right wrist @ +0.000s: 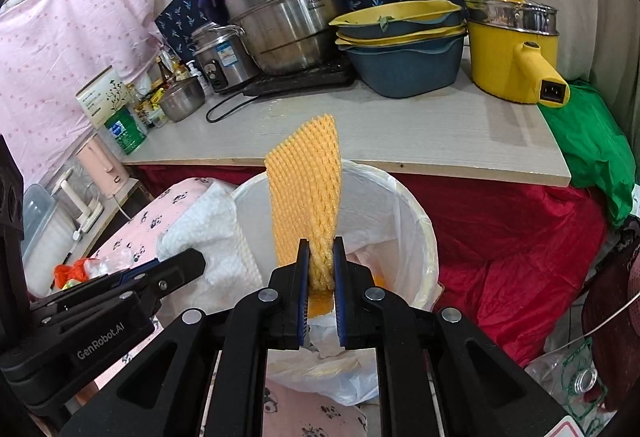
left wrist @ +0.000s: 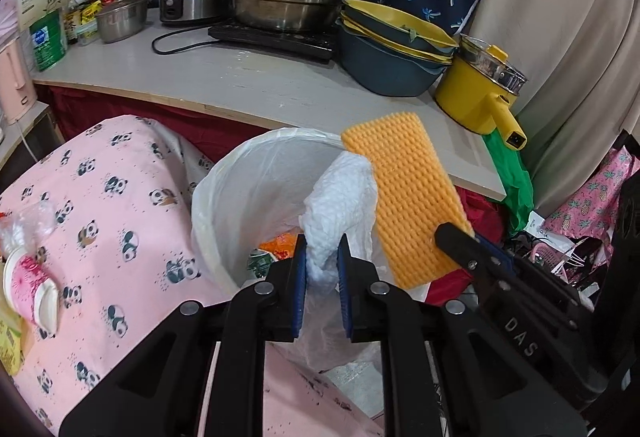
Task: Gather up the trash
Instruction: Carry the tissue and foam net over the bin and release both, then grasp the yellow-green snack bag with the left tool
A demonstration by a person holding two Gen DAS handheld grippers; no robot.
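Worktop (right wrist: 360,133) crowded with pots (right wrist: 288,25), lined bin (right wrist: 420,221) below, tongs (right wrist: 322,257) gripping foam net (right wrist: 308,189)

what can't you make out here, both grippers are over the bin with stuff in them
- Bin bottom: in both views the tissue, the foam net and the grippers hide most of it; only some orange and green wrappers show.
- Left gripper: in the right wrist view the tissue hides its tips.
- Bottle labels: too small to read.
- Plastic bottle: right wrist view, partly hidden behind the gripper body.
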